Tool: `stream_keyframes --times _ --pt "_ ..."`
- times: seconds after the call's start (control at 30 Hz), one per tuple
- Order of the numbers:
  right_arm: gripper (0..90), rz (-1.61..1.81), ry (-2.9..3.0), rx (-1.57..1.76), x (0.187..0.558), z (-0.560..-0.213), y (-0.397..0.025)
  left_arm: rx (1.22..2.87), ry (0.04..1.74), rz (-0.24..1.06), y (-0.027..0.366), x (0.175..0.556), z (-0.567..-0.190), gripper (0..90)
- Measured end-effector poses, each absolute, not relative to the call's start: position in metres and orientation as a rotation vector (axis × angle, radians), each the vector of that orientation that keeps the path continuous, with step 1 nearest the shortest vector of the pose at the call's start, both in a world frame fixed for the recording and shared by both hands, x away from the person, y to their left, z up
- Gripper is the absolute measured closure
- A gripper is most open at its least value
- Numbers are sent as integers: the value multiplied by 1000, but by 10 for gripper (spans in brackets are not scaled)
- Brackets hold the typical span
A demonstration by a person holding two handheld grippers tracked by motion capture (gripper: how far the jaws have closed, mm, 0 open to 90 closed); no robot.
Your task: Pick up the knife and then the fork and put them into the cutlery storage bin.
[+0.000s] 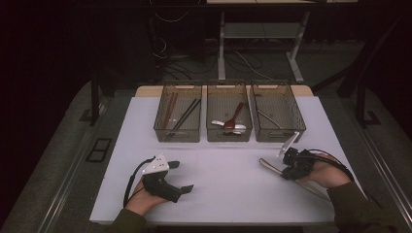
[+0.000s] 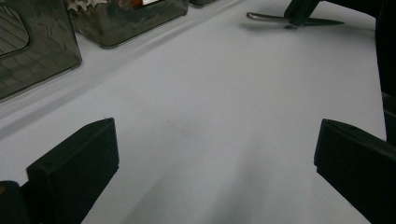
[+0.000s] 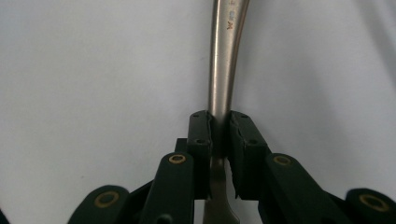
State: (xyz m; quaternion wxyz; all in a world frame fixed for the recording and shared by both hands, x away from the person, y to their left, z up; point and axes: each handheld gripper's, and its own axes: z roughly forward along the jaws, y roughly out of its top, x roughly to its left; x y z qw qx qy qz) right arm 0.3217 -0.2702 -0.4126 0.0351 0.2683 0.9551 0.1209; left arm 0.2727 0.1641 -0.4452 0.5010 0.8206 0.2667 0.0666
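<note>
I had the right gripper (image 1: pixel 287 167) clamped on a metal utensil (image 3: pixel 223 70), jaws pressed tight on its handle in the right gripper view; which kind of utensil, I couldn't tell. The utensil lay low over the white table (image 1: pixel 233 194), near its right edge and closer to the front edge than the bins, its free end pointing toward the table's middle. In the left gripper view it showed far off (image 2: pixel 268 17) with the right gripper on it. My left gripper (image 1: pixel 177 179) sat near the front left corner, jaws wide apart with bare table between them, holding nothing. Three clear bins stood in a row along the back edge: left bin (image 1: pixel 158 125) held chopsticks (image 1: pixel 184 115), middle bin (image 1: pixel 228 137) held a dark spoon (image 1: pixel 234 115) and a white spoon (image 1: pixel 227 124), right bin (image 1: pixel 297 121) held a metal piece (image 1: pixel 268 118).
</note>
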Motion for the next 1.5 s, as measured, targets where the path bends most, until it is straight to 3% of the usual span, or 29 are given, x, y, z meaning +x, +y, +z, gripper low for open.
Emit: stream_keyframes --times 0.8,1.5 --pt "792 1015 2478 1083 339 -361 -316 1955 647 148 165 269 -444 0" --pt "793 1226 2193 1110 376 -304 -327 1946 654 142 167 269 -443 0"
